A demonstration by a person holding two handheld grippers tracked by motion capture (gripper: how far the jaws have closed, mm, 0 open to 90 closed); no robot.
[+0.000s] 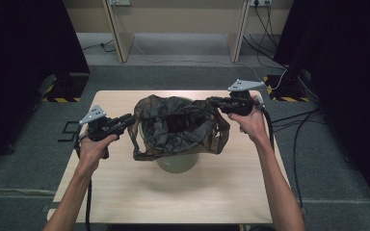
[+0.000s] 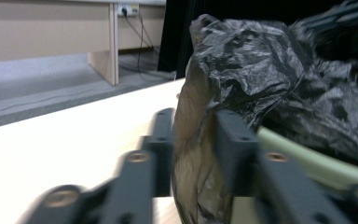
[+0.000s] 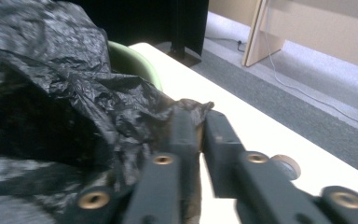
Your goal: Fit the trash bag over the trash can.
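**Bag stretched over bin, both grippers pinching the rim**

A pale green bin (image 1: 177, 162) stands near the middle of the tabletop (image 1: 125, 192), slightly toward the far edge. A black bin bag (image 1: 180, 126) sits in it, mouth open, its loose plastic hanging over the bin's rim and down the outside. The left gripper (image 1: 125, 120) is at the bag's left edge, jaws pressed onto a bunched fold of plastic; seen close in the left gripper view (image 2: 193, 149). The right gripper (image 1: 215, 102) is at the far right edge of the bag, jaws nearly together with a thin fold pinched between them (image 3: 200, 133). The bag's mouth is pulled wide between them, above the bin.
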